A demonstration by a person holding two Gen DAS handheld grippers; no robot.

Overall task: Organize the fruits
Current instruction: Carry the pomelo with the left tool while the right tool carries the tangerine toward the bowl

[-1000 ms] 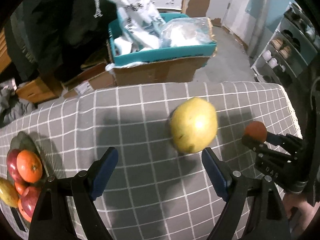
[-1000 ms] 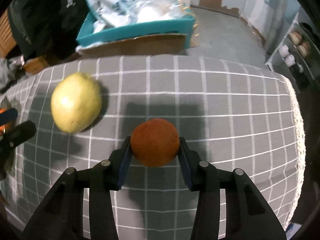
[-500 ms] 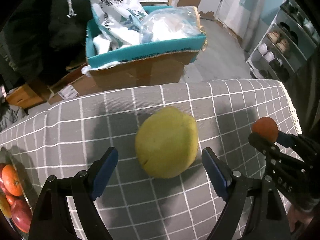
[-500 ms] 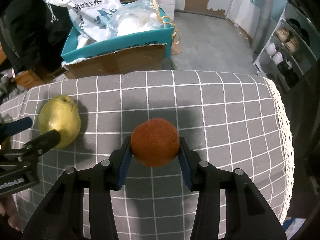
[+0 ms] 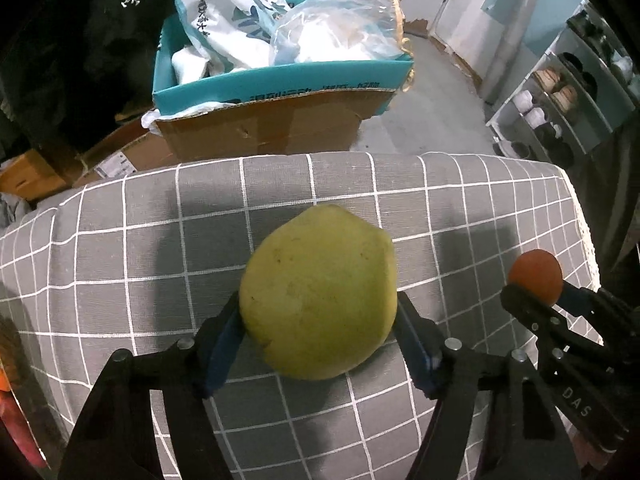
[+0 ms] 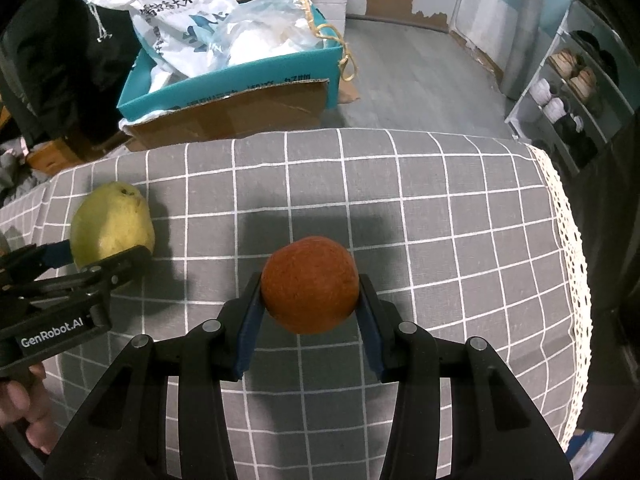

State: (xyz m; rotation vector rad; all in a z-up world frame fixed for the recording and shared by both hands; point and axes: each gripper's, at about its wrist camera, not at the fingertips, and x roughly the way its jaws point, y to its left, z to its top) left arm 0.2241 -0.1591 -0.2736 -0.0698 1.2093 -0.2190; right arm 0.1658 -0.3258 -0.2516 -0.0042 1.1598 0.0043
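Closing around a large yellow-green pear [image 5: 320,300], the left gripper [image 5: 320,344] has its blue pads touching the fruit's two flanks, its jaws narrowing at this moment with the fruit between them. The pear sits on the grey checked tablecloth [image 5: 120,248], bulging forward beyond the fingertips (its stem end shows only in the right wrist view). To the right of those fingers, the right gripper [image 6: 310,304] clamps a small orange-red fruit [image 6: 310,284] firmly between its blue pads, held just ahead of the fingertips above the cloth. Beyond both sets of fingers, past the table's far edge, stands a cardboard box [image 5: 264,132] stuffed with plastic bags [image 5: 332,36].
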